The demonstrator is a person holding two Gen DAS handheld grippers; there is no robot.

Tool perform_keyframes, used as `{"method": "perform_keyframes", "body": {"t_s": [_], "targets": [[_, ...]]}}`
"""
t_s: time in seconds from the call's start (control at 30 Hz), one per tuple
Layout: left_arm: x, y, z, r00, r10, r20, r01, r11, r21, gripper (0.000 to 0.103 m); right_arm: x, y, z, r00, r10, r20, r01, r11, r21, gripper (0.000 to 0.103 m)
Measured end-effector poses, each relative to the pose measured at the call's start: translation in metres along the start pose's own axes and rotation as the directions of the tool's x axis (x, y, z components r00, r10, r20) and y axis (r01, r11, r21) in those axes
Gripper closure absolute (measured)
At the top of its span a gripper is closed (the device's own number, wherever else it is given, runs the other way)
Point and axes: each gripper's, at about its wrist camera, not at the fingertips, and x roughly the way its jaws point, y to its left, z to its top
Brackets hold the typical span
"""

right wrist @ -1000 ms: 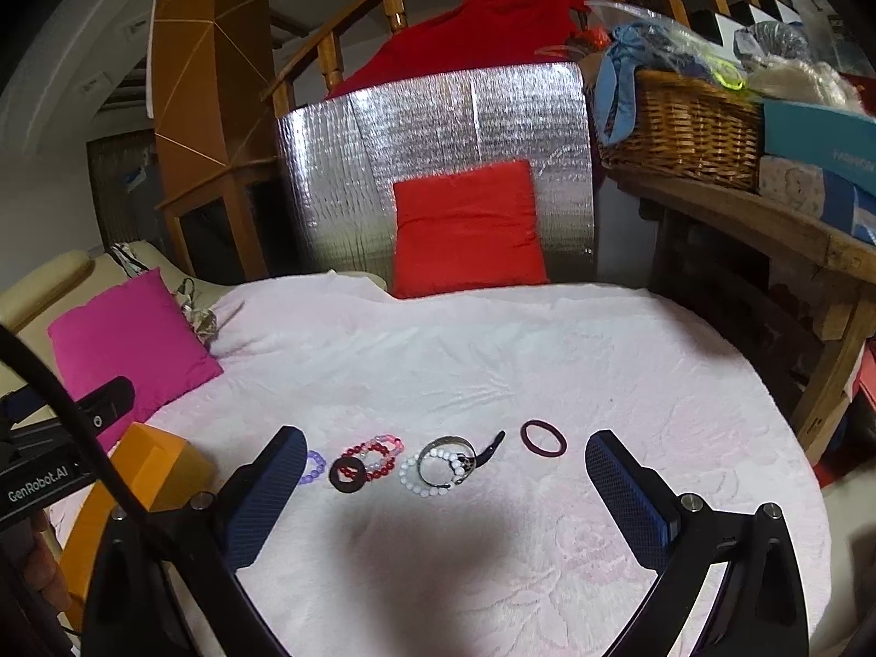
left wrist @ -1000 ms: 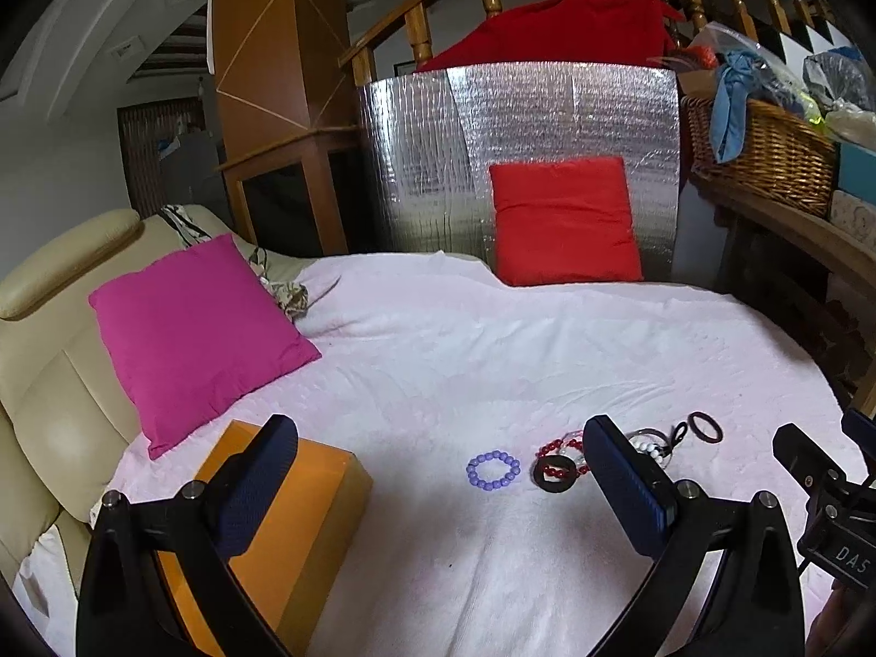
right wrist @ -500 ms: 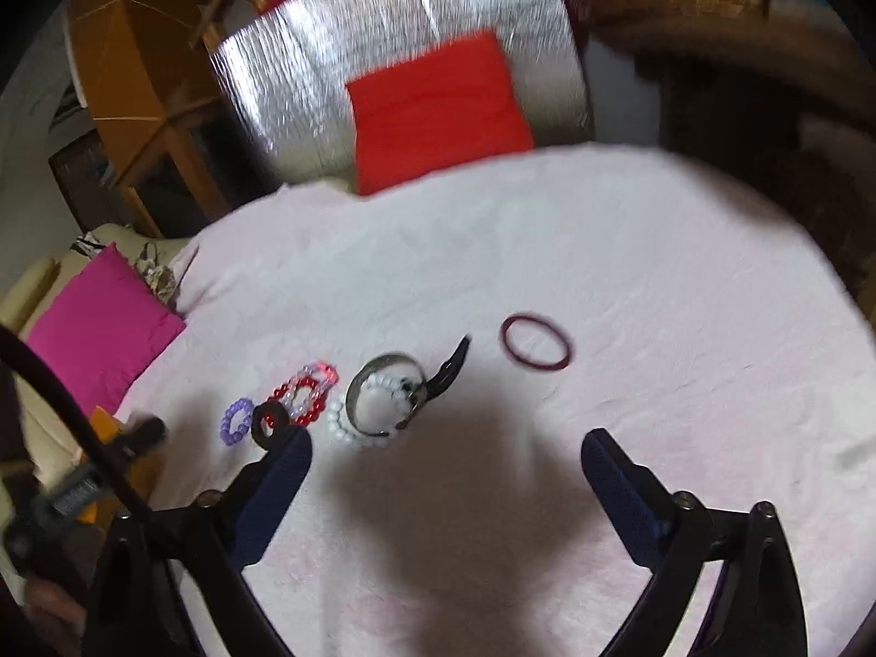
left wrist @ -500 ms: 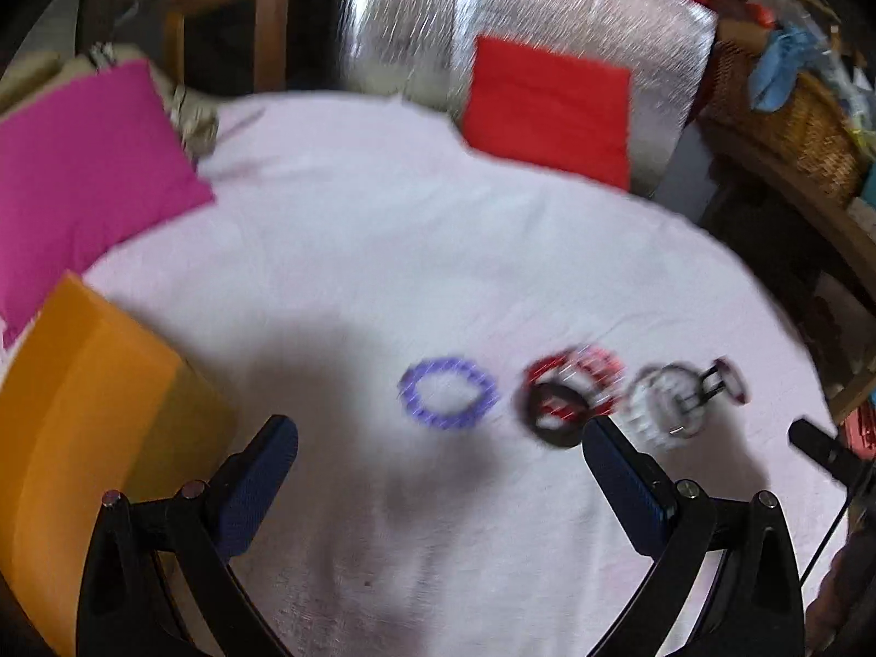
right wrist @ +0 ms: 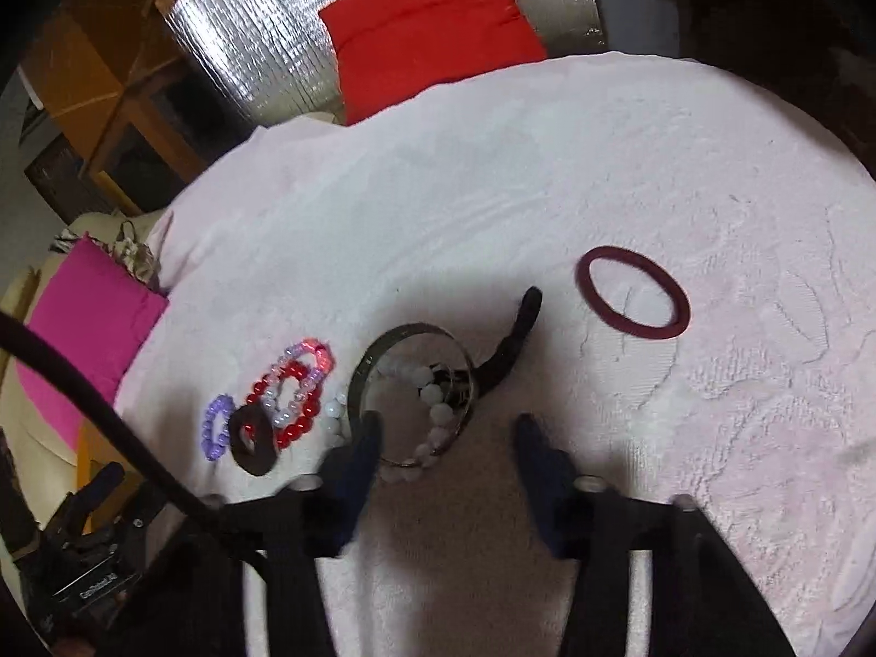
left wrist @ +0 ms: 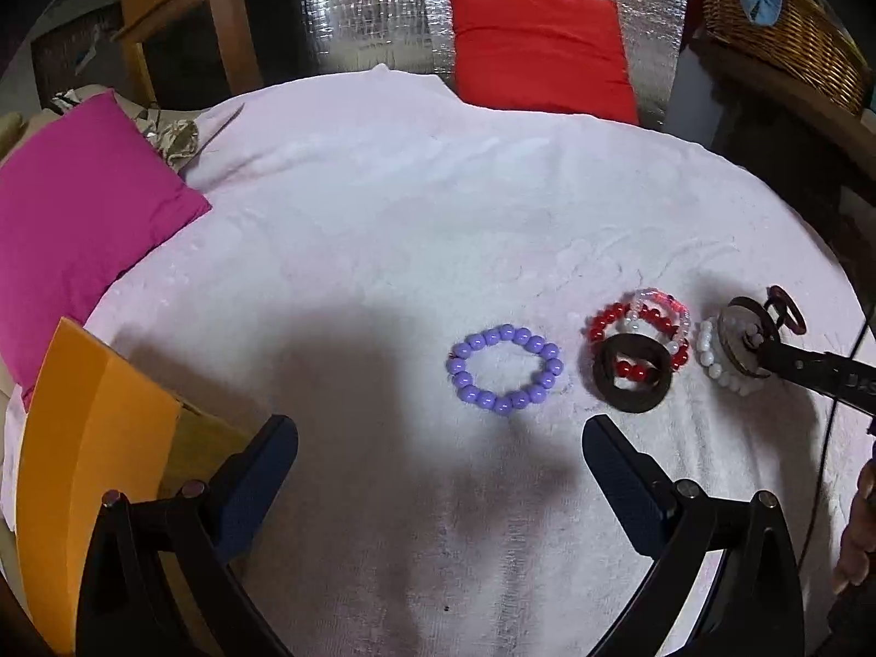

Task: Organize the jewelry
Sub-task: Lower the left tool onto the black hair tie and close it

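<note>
The round bench under a pale pink towelling cloth (left wrist: 383, 208) carries everything. At its near left edge sits an orange box (left wrist: 82, 438), presumably where the jewelry is meant to go, though its top looks shut from here. Across the cloth the pieces lie in a loose row: a lilac round-bead bracelet (left wrist: 503, 371) lying alone, then red and pink-white bead bracelets (left wrist: 640, 323) overlapped by a dark flat ring (left wrist: 632, 373), then a wide dark metal bangle (right wrist: 413, 378) resting on a white bead bracelet (right wrist: 432, 427) with a black clip (right wrist: 512, 339) touching it, and a maroon hair band (right wrist: 632, 293) apart on the right.

The left hand-held gripper (left wrist: 438, 471) hangs spread, just short of the lilac bracelet. The right hand-held gripper (right wrist: 446, 438) is spread too, one finger (right wrist: 358, 454) at the bangle's rim, pinching nothing.

The step in hand looks like the first pick. Next, each must lower, straddle one piece cleanly and close without dragging its neighbours.
</note>
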Motion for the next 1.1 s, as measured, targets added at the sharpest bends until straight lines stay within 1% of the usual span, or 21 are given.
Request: {"method": "perform_keyframes", "body": {"t_s": [0.03,0.07,0.1,0.13,0.23,0.3,0.4,0.43,0.47,0.6,0.7,0.73,0.77,0.83,0.87,0.9,0.93,0.97,1.0,1.07,1.1], "targets": [[0.001,-0.002,0.000,1.000,-0.008,0.005,0.008,1.000,0.008,0.000,0.001,0.000,0.000,1.000,-0.016,0.007,0.016,1.000,-0.005,0.075],[0.001,-0.006,-0.001,1.000,-0.020,0.011,0.019,1.000,0.019,0.000,0.001,0.000,0.000,1.000,-0.027,0.015,0.027,1.000,-0.011,0.080],[-0.001,-0.010,-0.001,0.999,-0.032,0.017,0.031,0.999,0.032,0.000,0.000,-0.001,0.000,1.000,-0.021,0.017,0.021,1.000,-0.008,0.085],[-0.001,-0.014,-0.001,0.999,-0.038,0.022,0.037,0.998,0.041,0.000,-0.001,-0.003,-0.001,1.000,-0.012,0.021,0.012,1.000,0.000,0.088],[-0.002,-0.023,0.000,0.997,-0.068,0.041,0.065,0.996,0.065,0.001,-0.008,-0.008,-0.002,0.999,-0.006,0.035,0.006,1.000,0.010,0.093],[0.000,-0.028,0.001,0.994,-0.096,0.046,0.093,0.993,0.071,0.003,-0.015,-0.012,-0.003,0.999,0.002,0.045,-0.003,1.000,0.017,0.095],[0.005,-0.040,0.005,0.989,-0.143,0.049,0.137,0.986,0.099,0.012,-0.025,-0.018,-0.006,0.998,0.014,0.054,-0.015,1.000,0.021,0.095],[0.007,-0.043,0.006,0.988,-0.149,0.049,0.144,0.984,0.106,0.016,-0.028,-0.021,-0.007,0.998,0.015,0.055,-0.016,1.000,0.022,0.095],[0.012,-0.048,0.008,0.986,-0.159,0.045,0.153,0.981,0.123,0.018,-0.031,-0.025,-0.008,0.998,0.018,0.055,-0.019,0.999,0.026,0.095],[0.026,-0.060,0.013,0.980,-0.195,0.024,0.190,0.973,0.134,0.019,-0.036,-0.039,-0.009,0.999,0.023,0.043,-0.026,0.998,0.052,0.095],[0.031,-0.069,0.015,0.980,-0.197,0.025,0.191,0.970,0.151,0.019,-0.036,-0.048,-0.006,0.997,0.067,0.032,-0.070,0.993,0.098,0.094],[0.032,-0.071,0.015,0.978,-0.209,0.021,0.203,0.967,0.152,0.019,-0.037,-0.049,-0.005,0.997,0.071,0.034,-0.075,0.991,0.114,0.083],[0.034,-0.071,0.015,0.976,-0.218,0.018,0.213,0.965,0.150,0.019,-0.036,-0.048,-0.004,0.997,0.070,0.029,-0.073,0.990,0.122,0.054],[0.037,-0.073,0.014,0.975,-0.222,0.007,0.218,0.964,0.153,0.020,-0.036,-0.044,-0.003,0.996,0.084,0.032,-0.087,0.989,0.123,0.019],[0.038,-0.073,0.012,0.974,-0.225,0.008,0.221,0.962,0.160,0.023,-0.038,-0.041,-0.002,0.994,0.095,0.051,-0.101,0.989,0.111,0.018],[0.038,-0.073,0.012,0.974,-0.225,0.006,0.220,0.961,0.167,0.041,-0.039,-0.037,-0.002,0.993,0.098,0.059,-0.103,0.990,0.094,0.018],[0.039,-0.072,0.011,0.974,-0.227,0.000,0.224,0.959,0.171,0.063,-0.039,-0.032,-0.001,0.994,0.090,0.066,-0.095,0.993,0.069,0.018],[0.039,-0.070,0.011,0.971,-0.238,-0.015,0.237,0.957,0.167,0.067,-0.038,-0.026,0.000,0.995,0.069,0.072,-0.073,0.996,0.044,0.018],[0.039,-0.067,0.011,0.970,-0.244,-0.014,0.243,0.957,0.159,0.068,-0.036,-0.023,0.000,0.996,0.057,0.072,-0.059,0.998,0.031,0.018],[0.035,-0.061,0.011,0.966,-0.258,-0.009,0.256,0.954,0.155,0.077,-0.028,-0.016,0.001,0.998,0.047,0.052,-0.048,0.999,0.015,0.018],[0.033,-0.059,0.011,0.964,-0.267,-0.003,0.264,0.952,0.155,0.083,-0.023,-0.013,0.001,0.998,0.045,0.041,-0.046,0.999,0.013,0.018]]}}
